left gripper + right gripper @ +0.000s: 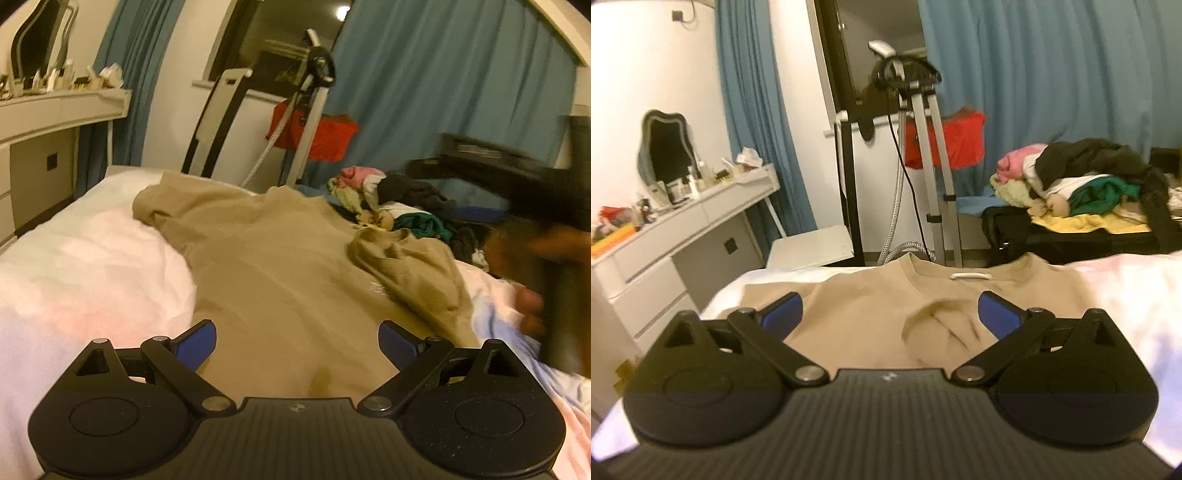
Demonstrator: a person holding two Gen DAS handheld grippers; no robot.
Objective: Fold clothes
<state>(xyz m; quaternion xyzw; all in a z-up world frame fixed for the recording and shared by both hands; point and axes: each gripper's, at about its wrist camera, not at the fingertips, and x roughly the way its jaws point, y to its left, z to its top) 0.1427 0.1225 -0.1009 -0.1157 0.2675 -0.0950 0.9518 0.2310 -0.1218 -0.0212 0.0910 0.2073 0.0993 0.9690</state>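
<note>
A beige sweatshirt (277,266) lies spread on the white bed (85,266), one sleeve bunched up on its right side (410,266). My left gripper (297,339) hovers low over the sweatshirt's near part, jaws wide open, nothing between them. In the right wrist view the same sweatshirt (857,314) lies flat with its collar (971,275) at the far edge. My right gripper (891,312) is open above its chest, holding nothing. From the left wrist view the right gripper (517,177) is a dark blur at the right, with a hand (528,306) on it.
A mixed pile of clothes (1082,184) sits on a black case beyond the bed. A garment steamer on a metal stand (923,147) rises behind the bed's far edge, with a red cloth (956,140) behind it. A white dresser (683,229) stands at the left.
</note>
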